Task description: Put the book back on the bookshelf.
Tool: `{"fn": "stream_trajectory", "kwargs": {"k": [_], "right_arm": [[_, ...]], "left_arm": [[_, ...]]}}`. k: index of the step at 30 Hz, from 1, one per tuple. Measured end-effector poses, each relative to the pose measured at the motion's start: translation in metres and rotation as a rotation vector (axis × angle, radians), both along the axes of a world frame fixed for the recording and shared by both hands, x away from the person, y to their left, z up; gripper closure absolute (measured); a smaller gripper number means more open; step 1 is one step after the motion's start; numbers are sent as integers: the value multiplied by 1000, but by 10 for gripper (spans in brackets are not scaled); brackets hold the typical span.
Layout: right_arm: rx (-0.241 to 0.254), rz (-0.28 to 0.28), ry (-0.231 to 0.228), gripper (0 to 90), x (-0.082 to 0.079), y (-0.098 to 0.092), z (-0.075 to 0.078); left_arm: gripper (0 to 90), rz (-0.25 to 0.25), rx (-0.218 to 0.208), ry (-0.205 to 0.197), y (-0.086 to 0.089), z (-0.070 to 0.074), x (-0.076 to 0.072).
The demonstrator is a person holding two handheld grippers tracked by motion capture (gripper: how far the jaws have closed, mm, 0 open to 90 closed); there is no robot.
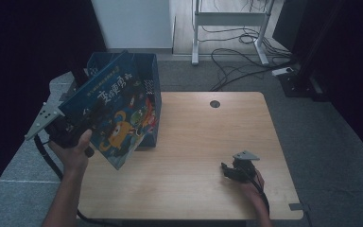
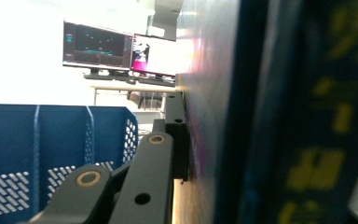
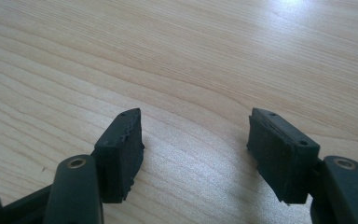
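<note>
Where the person's forearms enter at the near edge of the high view, the right gripper [image 1: 228,170] is seen resting low over the light wooden table [image 1: 203,142], near its front right part. In the right gripper view its two black jaws are found standing apart, roughly half open, with only bare wood grain between them; nothing is held.

At the near left, the left gripper [image 1: 75,124] is held in the left hand [image 1: 73,151] just off the table's left edge, with its grey three-cornered plate pointing outward to the left. Its jaws are closed on the lower left edge of a thin blue picture book with a bright cartoon cover and yellow lettering [image 1: 116,113]. The book is carried tilted, clear of the table top, with its lower corner hanging above the wood. In the left gripper view the book's cover [image 2: 279,112] is seen edge-on, pressed against one jaw.

Directly behind the book, a dark blue perforated plastic file rack with upright dividers [image 1: 150,85] stands at the table's far left corner. The book's upper part overlaps the rack's front; whether they touch cannot be told.

Farther off, a grey carpeted floor, loose black cables [image 1: 236,56] and a white desk frame [image 1: 229,21] are noted.
</note>
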State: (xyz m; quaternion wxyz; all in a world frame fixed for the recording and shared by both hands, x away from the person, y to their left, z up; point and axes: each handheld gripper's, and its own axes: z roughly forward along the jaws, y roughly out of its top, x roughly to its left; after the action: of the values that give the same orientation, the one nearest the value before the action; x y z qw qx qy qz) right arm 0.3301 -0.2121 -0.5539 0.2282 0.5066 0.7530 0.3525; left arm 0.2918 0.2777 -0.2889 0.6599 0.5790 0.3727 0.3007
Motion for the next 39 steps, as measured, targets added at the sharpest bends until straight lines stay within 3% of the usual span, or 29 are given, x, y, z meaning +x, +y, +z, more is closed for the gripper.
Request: {"fn": "stream_trajectory", "kwargs": {"k": [5,10,23,28,39], "right_arm": [[0,0,0,343,0,0,0],[-2,-5,-1,341,0,0,0],[-1,-7,0,340,0,0,0],[0,-7,0,340,0,0,0],[-1,-7,0,340,0,0,0]], "left_arm": [[821,27,-2,3,1,0,4],[821,60,22,-1,-5,3,13],[821,128,11,4,-13,4,33],[820,155,36,-3,-18,6,40],[820,194,43,16,-27,4,60]]}}
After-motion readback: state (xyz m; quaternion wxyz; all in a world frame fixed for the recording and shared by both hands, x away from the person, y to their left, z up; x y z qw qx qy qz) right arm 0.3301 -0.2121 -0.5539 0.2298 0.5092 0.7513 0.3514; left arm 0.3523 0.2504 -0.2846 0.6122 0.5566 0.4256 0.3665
